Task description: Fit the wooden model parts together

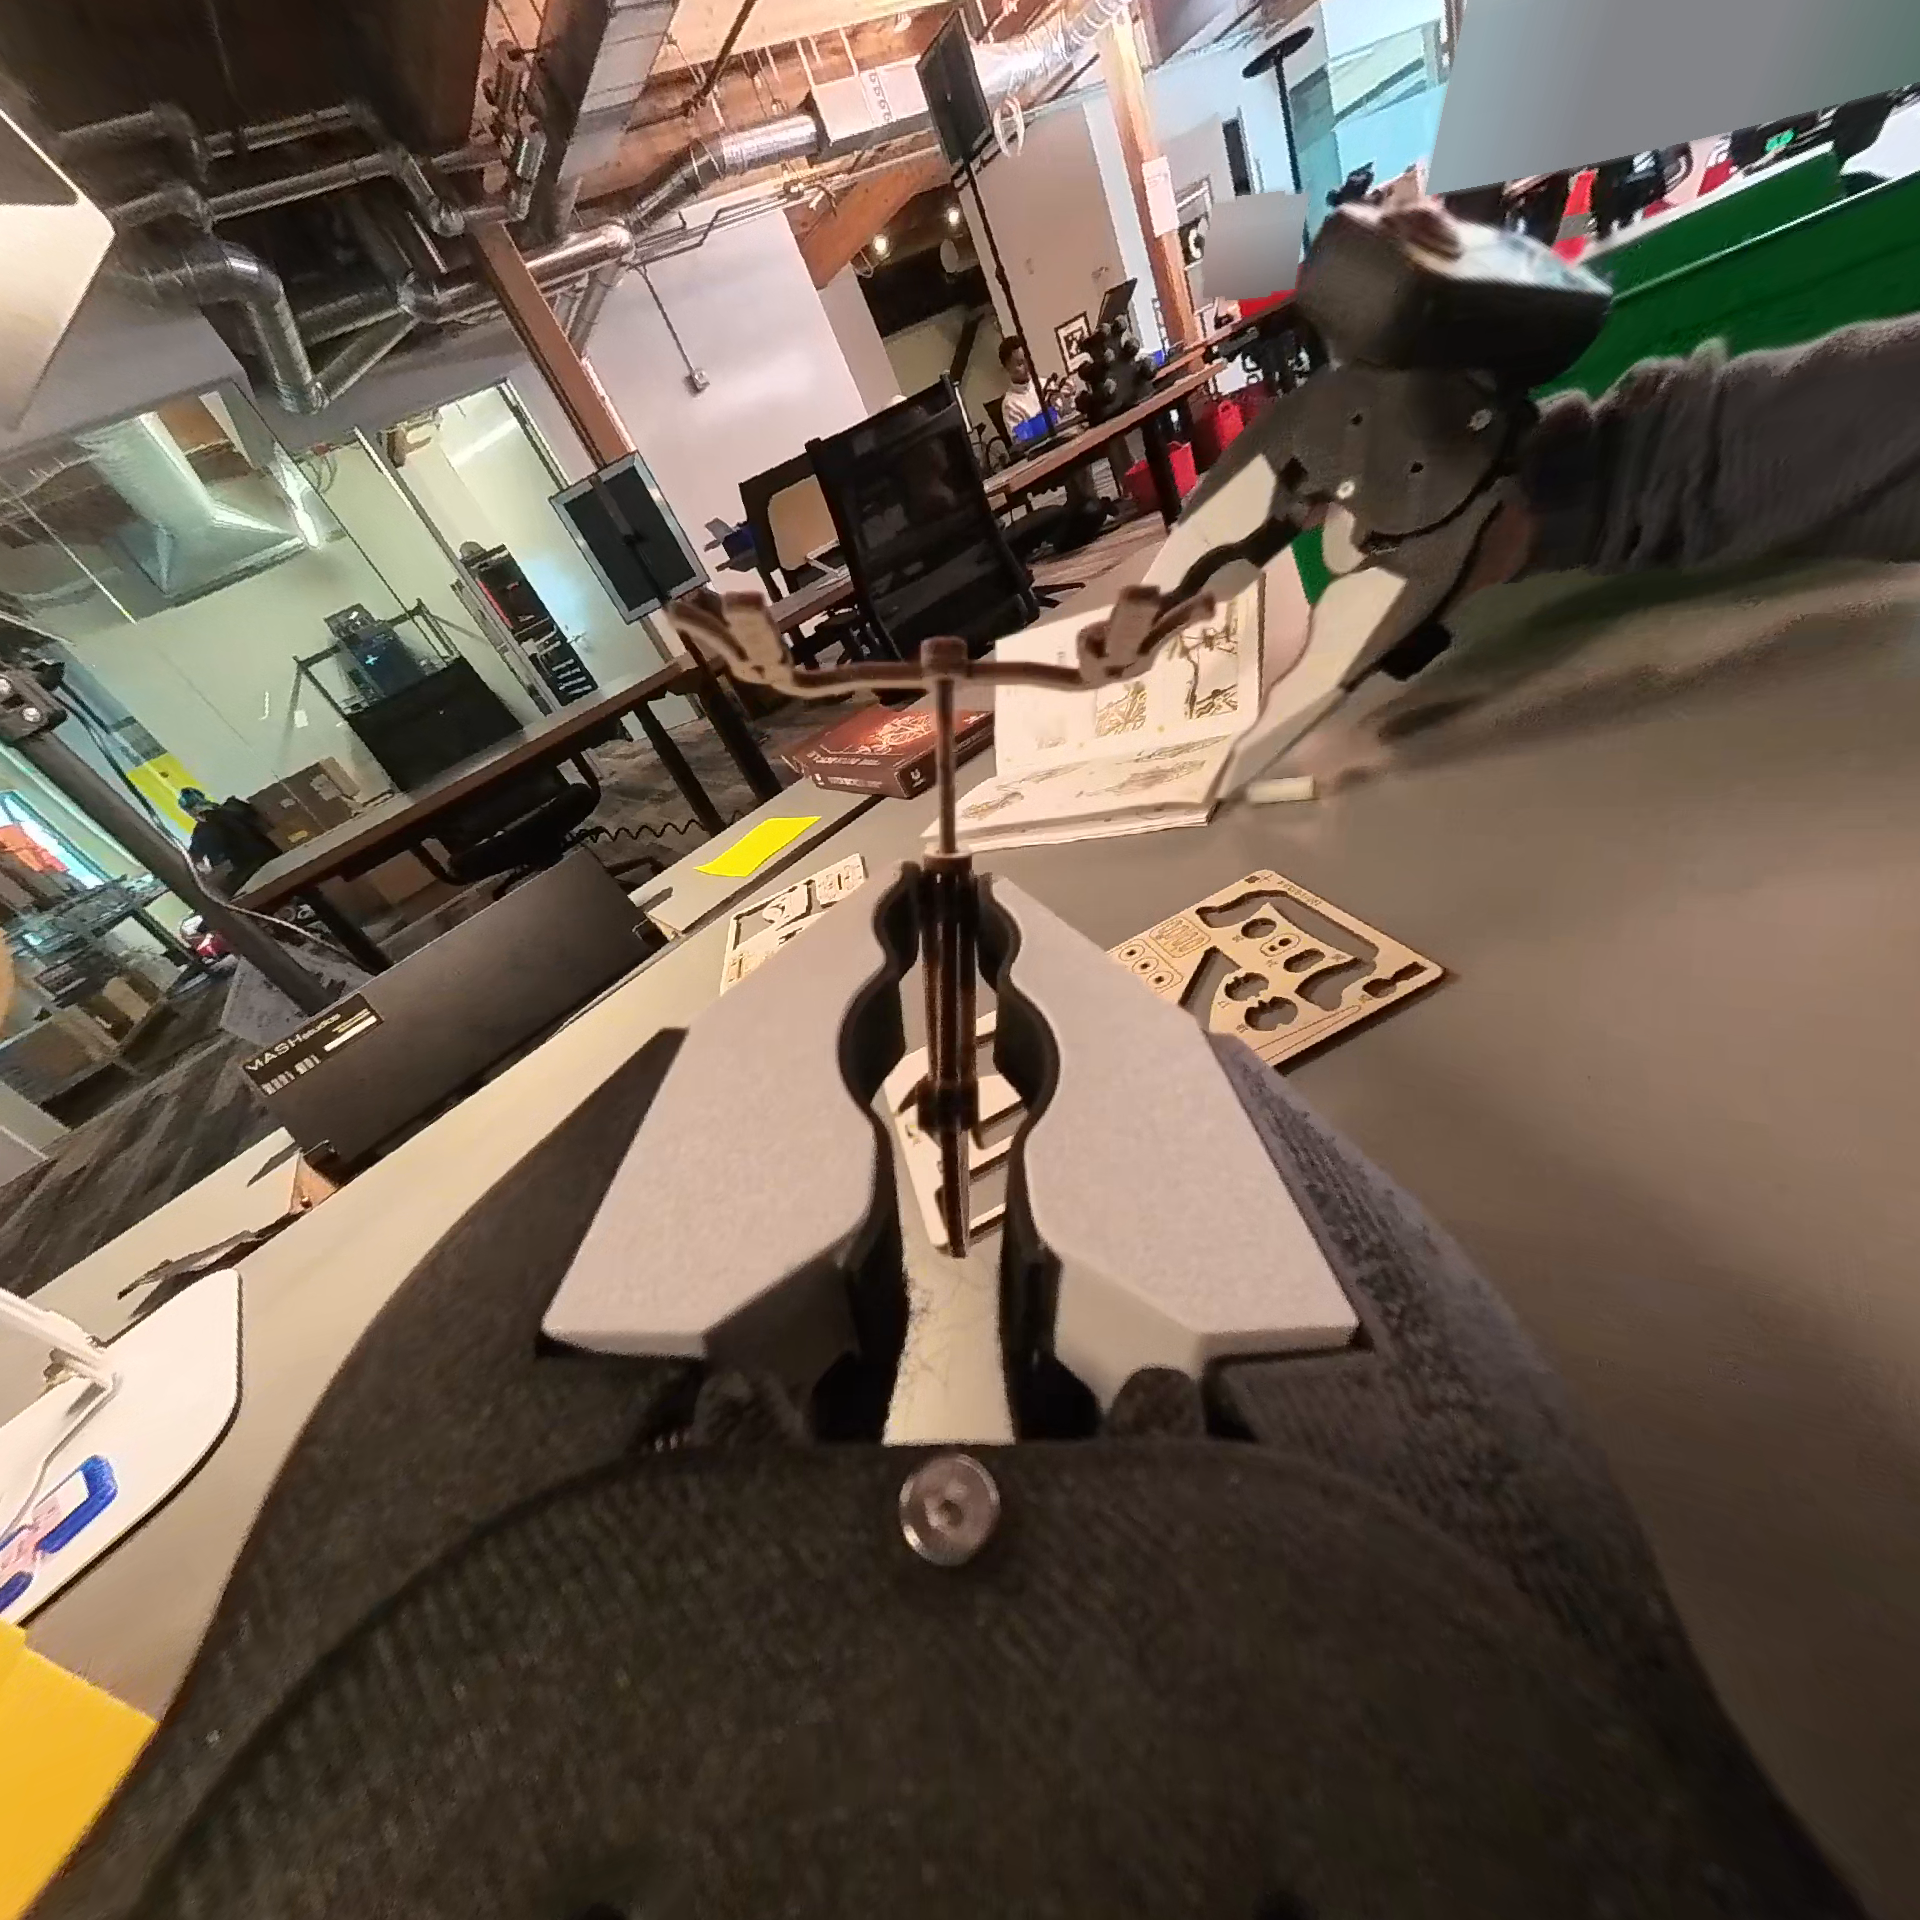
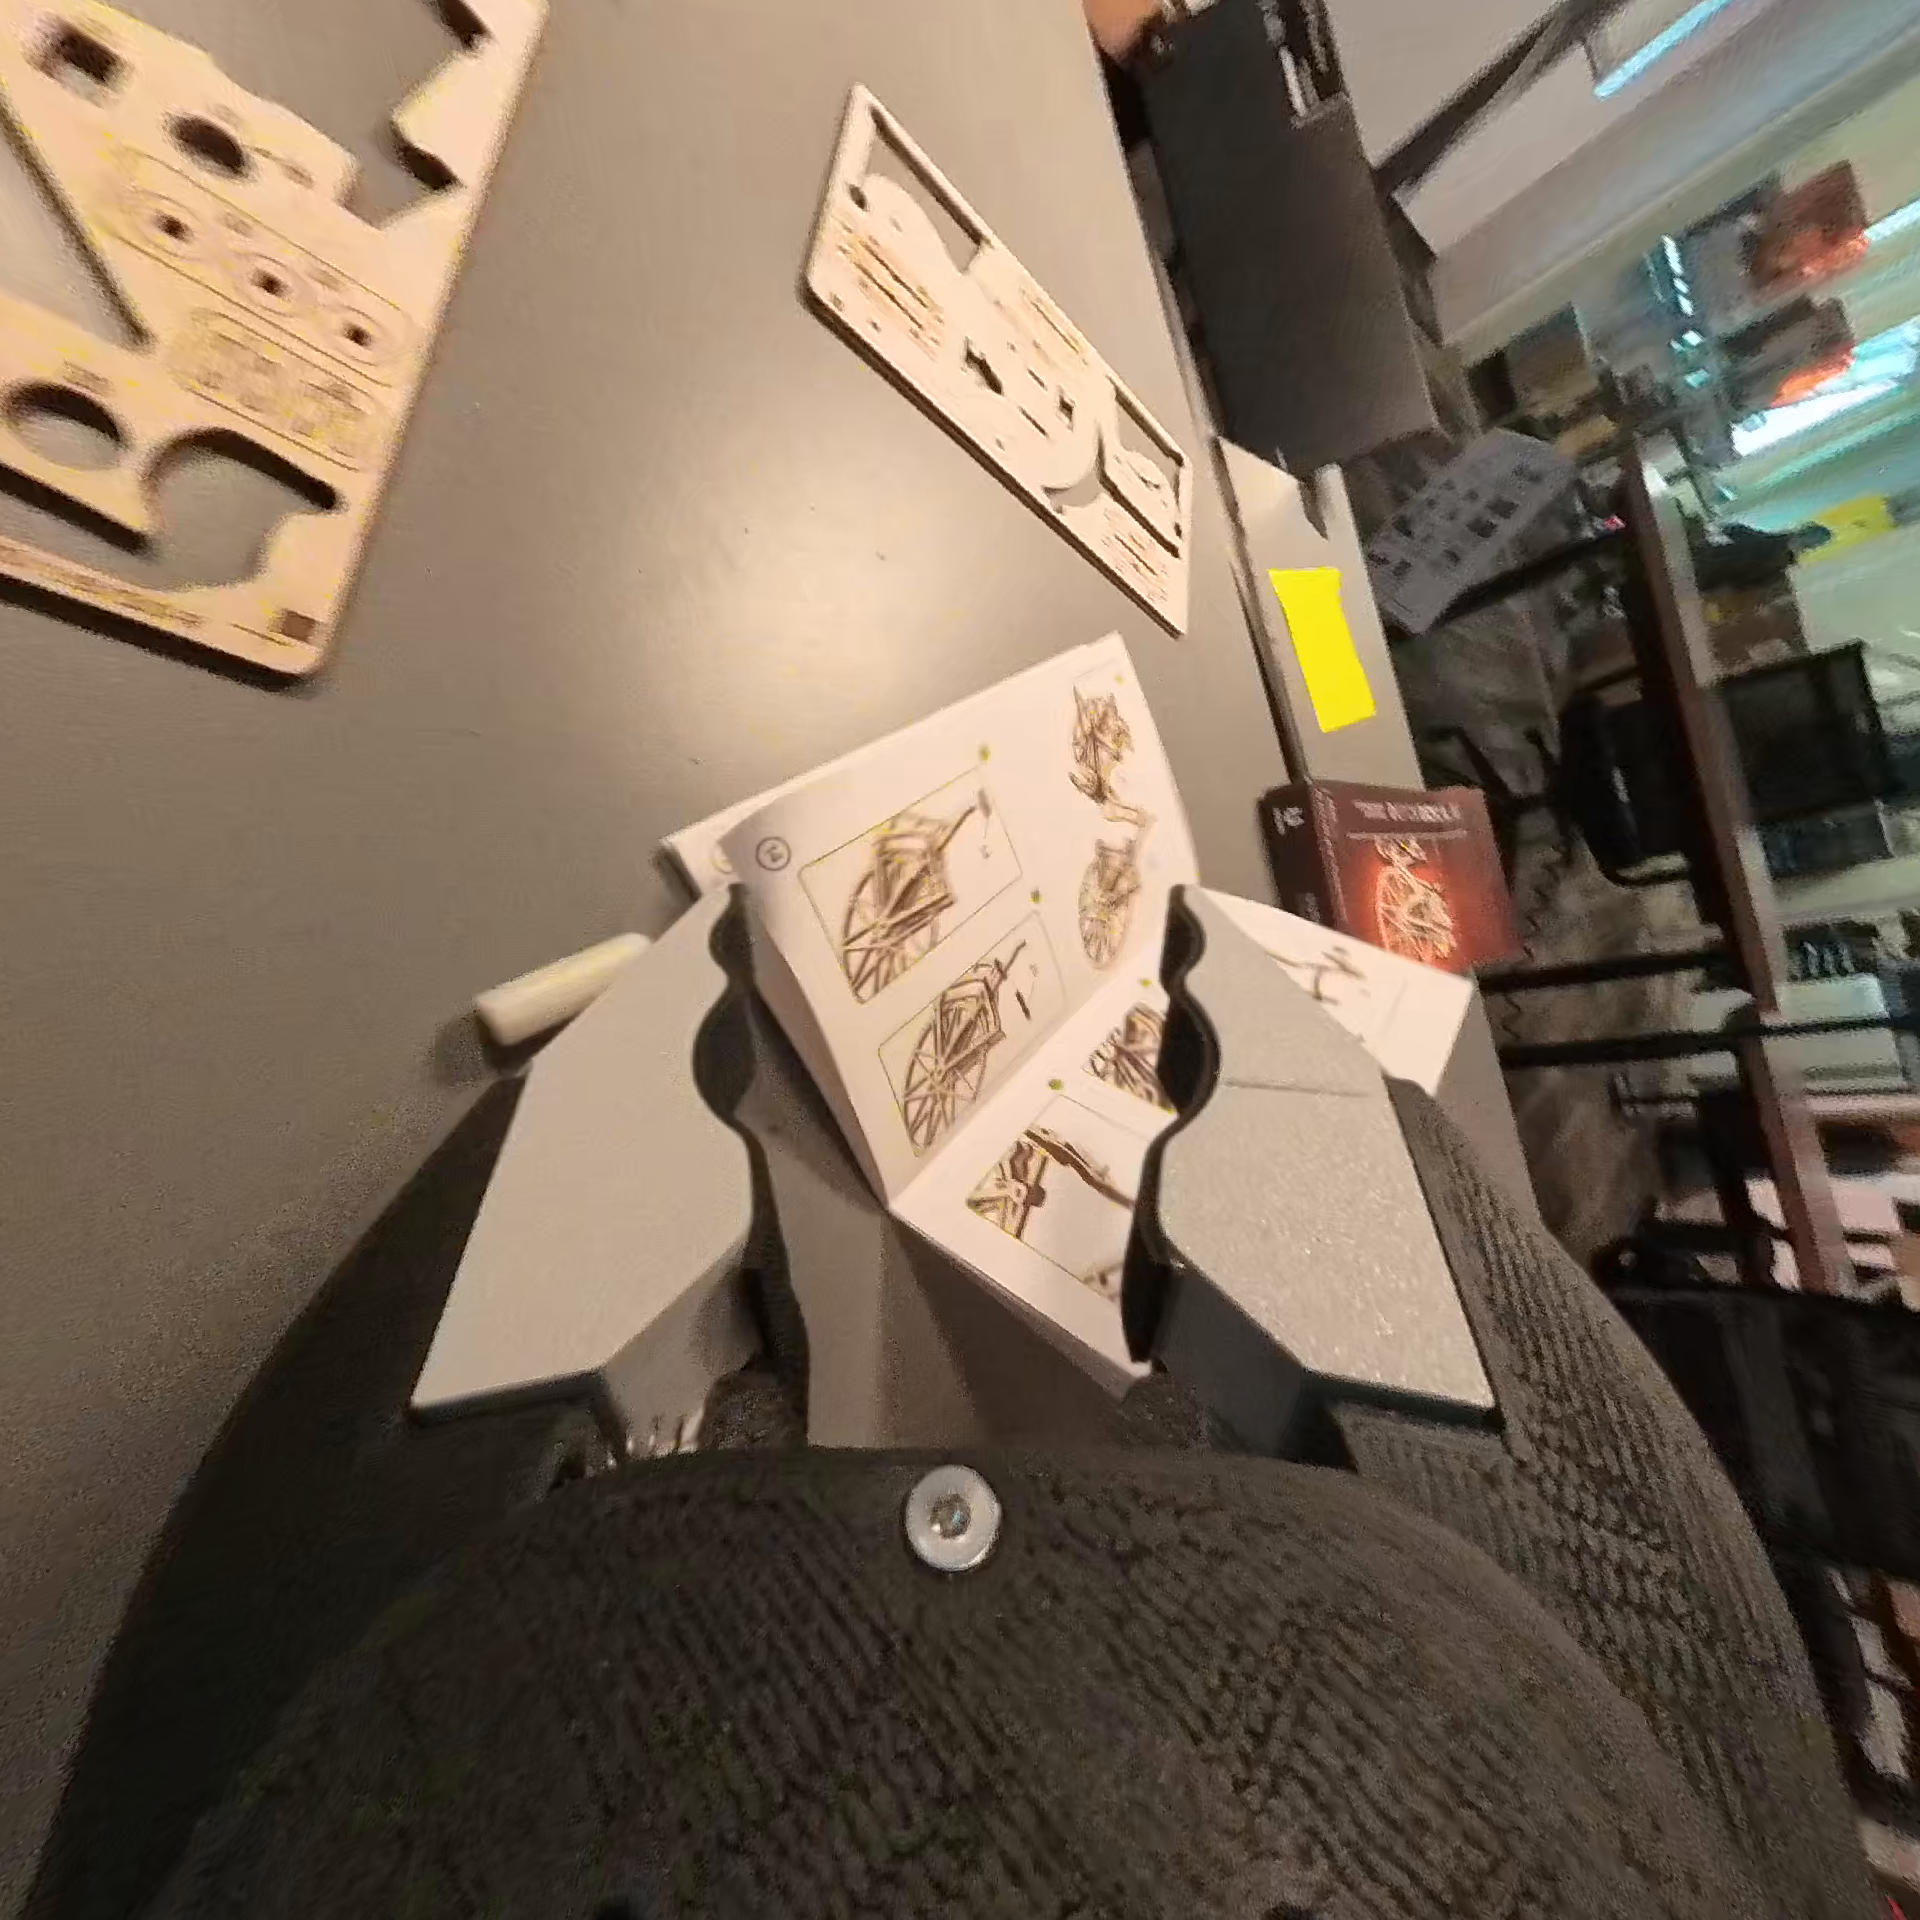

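My left gripper is shut on a thin wooden model part, held upright above the grey table. The part has a slim stem topped by a curved handlebar piece. My right gripper is open and empty, and hovers low over an open instruction booklet. In the left wrist view the right gripper is at the upper right, behind the handlebar's right end. Nothing lies between its fingers.
Two punched-out wooden part sheets lie flat on the table. A small white stick lies by the booklet. A dark red box and a yellow note lie near the table's far edge. A black box stands at the left.
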